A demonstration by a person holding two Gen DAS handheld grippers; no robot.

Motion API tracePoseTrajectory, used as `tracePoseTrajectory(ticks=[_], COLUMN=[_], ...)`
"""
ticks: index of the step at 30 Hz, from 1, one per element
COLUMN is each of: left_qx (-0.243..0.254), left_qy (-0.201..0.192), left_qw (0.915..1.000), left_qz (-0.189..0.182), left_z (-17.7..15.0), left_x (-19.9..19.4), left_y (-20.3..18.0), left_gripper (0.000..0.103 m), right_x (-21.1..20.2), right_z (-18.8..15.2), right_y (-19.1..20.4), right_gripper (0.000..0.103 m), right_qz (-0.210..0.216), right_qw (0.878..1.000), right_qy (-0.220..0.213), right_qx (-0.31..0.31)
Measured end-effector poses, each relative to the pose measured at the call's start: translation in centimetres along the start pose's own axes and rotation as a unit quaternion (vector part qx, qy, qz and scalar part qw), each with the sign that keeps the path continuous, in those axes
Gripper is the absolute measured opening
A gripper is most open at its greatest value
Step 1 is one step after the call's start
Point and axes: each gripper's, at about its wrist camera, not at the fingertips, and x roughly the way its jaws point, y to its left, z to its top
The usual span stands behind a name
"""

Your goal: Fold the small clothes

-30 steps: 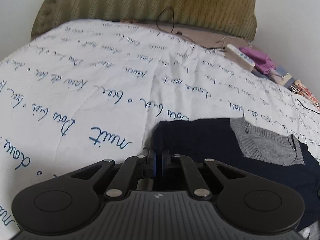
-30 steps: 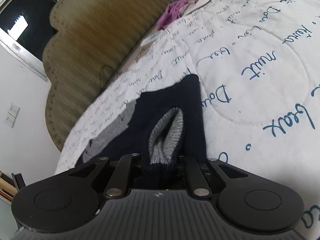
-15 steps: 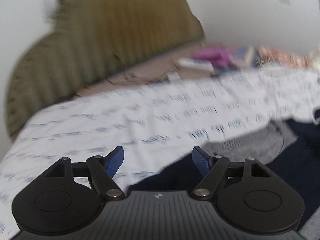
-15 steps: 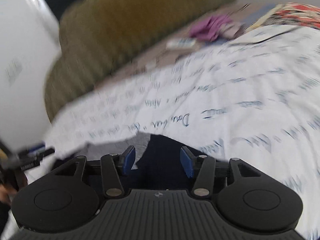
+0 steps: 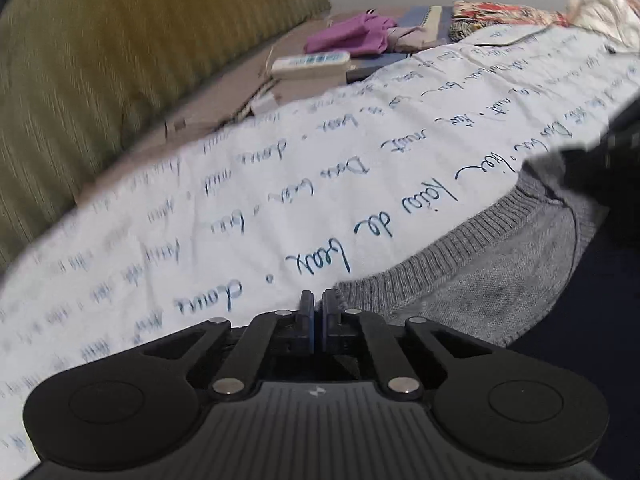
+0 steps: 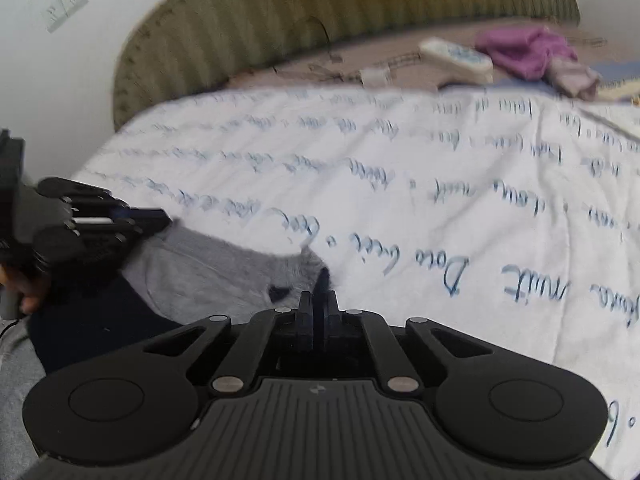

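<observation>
Both claws, left claw (image 5: 318, 310) and right claw (image 6: 319, 310), are pinching together on opposite ends of the navy-and-grey knitted garment's (image 5: 500, 264) ribbed edge, which is running crosswise between them.

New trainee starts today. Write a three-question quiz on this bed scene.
1. True or false: the right gripper is open.
2. What lies next to the remote? A: purple cloth. B: a cup. C: a shoe.
3. Fill in: the ribbed hem of the sweater is ___ in colour.

Key: 1 false; 2 A; 3 grey.
</observation>
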Motion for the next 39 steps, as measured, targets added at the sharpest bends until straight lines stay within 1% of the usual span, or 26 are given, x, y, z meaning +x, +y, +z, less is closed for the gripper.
tracePoseTrajectory(ticks=[2, 3, 4, 6, 8, 9, 12, 13, 15, 16, 17, 18, 19, 20, 21, 22, 24, 25, 26, 28, 29, 31, 32, 34, 36, 39], left_qx=[-0.025, -0.046, -0.065, -0.066, -0.036, -0.035, -0.020, -0.023, -0.052, -0.075, -0.101, -0.136, -0.162, -0.181, -0.191, -0.192, -0.161, -0.152, -0.146, -0.165, -0.178, -0.196, -0.211, -0.249, -0.286, -0.357], left_qy=[-0.020, -0.028, -0.018, 0.008, -0.006, -0.013, -0.024, -0.028, -0.052, -0.065, -0.079, -0.097, -0.109, -0.109, -0.100, -0.083, -0.025, -0.020, -0.047, -0.040, -0.048, -0.111, -0.142, -0.183, -0.210, -0.221], left_qw=[0.9993, 0.9983, 0.9976, 0.9976, 0.9983, 0.9979, 0.9963, 0.9950, 0.9926, 0.9896, 0.9859, 0.9819, 0.9793, 0.9774, 0.9763, 0.9778, 0.9865, 0.9881, 0.9882, 0.9855, 0.9827, 0.9740, 0.9670, 0.9510, 0.9349, 0.9072], left_qz=[0.021, 0.021, 0.015, 0.023, 0.045, 0.053, 0.080, 0.093, 0.096, 0.104, 0.108, 0.089, 0.054, 0.014, -0.009, -0.020, -0.018, -0.010, -0.001, 0.009, 0.015, 0.021, 0.017, 0.002, -0.016, -0.021], left_z=[0.4, 0.6, 0.6, 0.1, -0.9, -1.0, -0.8, -0.7, -1.2, -1.8, -2.7, -4.0, -5.2, -6.5, -7.5, -8.6, -10.2, -11.1, -11.7, -11.5, -11.4, -12.1, -13.2, -16.1, -19.5, -24.8], left_x=[-0.6, -0.7, -0.3, 1.2, 1.8, 1.7, 0.7, -0.2, -3.2, -5.1, -7.2, -9.6, -11.3, -12.5, -13.1, -13.1, -11.3, -10.6, -10.9, -11.9, -13.1, -17.6, -20.1, -25.0, -29.3, -34.3], left_y=[0.6, 1.4, 2.0, 2.1, 1.1, 0.8, 0.3, 0.5, 1.6, 2.3, 2.7, 3.0, 3.2, 3.0, 2.4, 1.5, -0.6, -1.1, -1.3, -0.7, -0.1, 0.8, 1.2, 1.6, 1.8, 1.6], left_gripper=[0.002, 0.002, 0.002, 0.002, 0.002, 0.002, 0.006, 0.007, 0.008, 0.009, 0.013, 0.018, 0.033, 0.054, 0.063, 0.067, 0.067, 0.067, 0.067, 0.067, 0.066, 0.067, 0.071, 0.080, 0.081, 0.083], right_x=[-1.0, -1.6, -1.9, -0.8, 0.6, 0.6, -0.1, -1.0, -4.3, -6.2, -8.3, -10.0, -11.1, -11.7, -11.7, -11.2, -9.1, -8.2, -8.5, -9.4, -10.6, -13.8, -15.4, -18.6, -20.9, -23.6], right_z=[0.0, 0.0, -0.2, -1.0, -2.0, -2.3, -2.2, -2.1, -2.8, -3.6, -4.8, -6.2, -7.7, -8.9, -10.0, -10.8, -12.5, -13.3, -13.9, -13.6, -13.4, -14.3, -15.3, -18.2, -21.6, -27.2], right_y=[-0.6, -1.3, -2.0, -3.0, -2.7, -2.5, -2.4, -2.3, -1.4, -0.7, 0.4, 1.4, 2.6, 3.5, 4.3, 4.8, 4.7, 4.5, 4.7, 5.3, 5.8, 7.2, 8.2, 10.4, 12.3, 14.1], right_gripper=[0.007, 0.007, 0.007, 0.007, 0.007, 0.008, 0.026, 0.038, 0.041, 0.050, 0.060, 0.065, 0.071, 0.072, 0.072, 0.072, 0.072, 0.072, 0.068, 0.067, 0.069, 0.072, 0.081, 0.092, 0.093, 0.093], right_qz=[-0.014, -0.019, -0.020, -0.025, -0.041, -0.045, -0.062, -0.067, -0.076, -0.069, -0.061, -0.051, -0.041, -0.035, -0.036, -0.043, -0.057, -0.056, -0.059, -0.082, -0.086, -0.053, -0.035, -0.012, -0.008, -0.021], right_qw=[0.999, 0.997, 0.995, 0.994, 0.995, 0.995, 0.992, 0.990, 0.983, 0.981, 0.978, 0.977, 0.977, 0.979, 0.981, 0.984, 0.988, 0.988, 0.987, 0.984, 0.979, 0.976, 0.975, 0.976, 0.979, 0.980], right_qy=[-0.036, -0.060, -0.077, -0.060, -0.042, -0.053, -0.059, -0.066, -0.107, -0.133, -0.155, -0.170, -0.175, -0.171, -0.160, -0.142, -0.093, -0.094, -0.120, -0.109, -0.111, -0.136, -0.150, -0.166, -0.161, -0.132], right_qx=[0.022, 0.038, 0.059, 0.087, 0.075, 0.071, 0.094, 0.105, 0.125, 0.127, 0.126, 0.121, 0.112, 0.103, 0.099, 0.099, 0.112, 0.112, 0.094, 0.118, 0.147, 0.163, 0.157, 0.140, 0.128, 0.146])
